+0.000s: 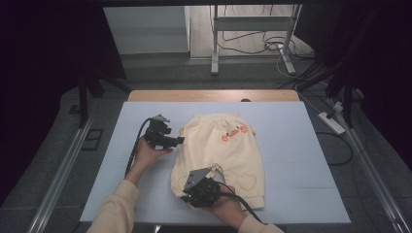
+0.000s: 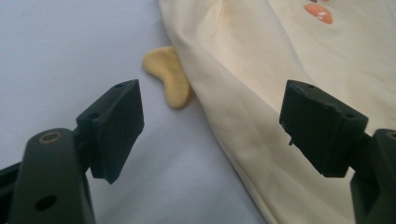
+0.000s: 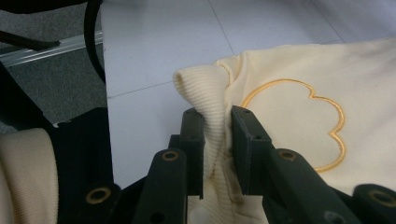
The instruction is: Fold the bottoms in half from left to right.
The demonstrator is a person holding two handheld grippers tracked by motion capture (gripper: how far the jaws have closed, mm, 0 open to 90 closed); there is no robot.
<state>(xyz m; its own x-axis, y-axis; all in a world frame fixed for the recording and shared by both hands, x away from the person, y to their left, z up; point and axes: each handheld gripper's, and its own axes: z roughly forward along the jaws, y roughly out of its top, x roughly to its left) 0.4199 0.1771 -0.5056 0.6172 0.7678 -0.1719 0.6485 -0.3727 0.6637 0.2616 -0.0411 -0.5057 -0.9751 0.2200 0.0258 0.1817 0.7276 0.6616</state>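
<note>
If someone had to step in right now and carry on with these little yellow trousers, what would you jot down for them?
Right gripper: shut on the ribbed cuff of one leg.
Left gripper: open, holding nothing, beside the waist edge of the trousers.
The trousers lie flat on the white board, embroidered hearts facing up.
Done: one cuff gripped.
Left: probably grip the waist edge with the left gripper, then fold.

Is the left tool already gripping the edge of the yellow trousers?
No, the left tool stands open, its pads apart with the yellow trousers' edge lying untouched between them.
</note>
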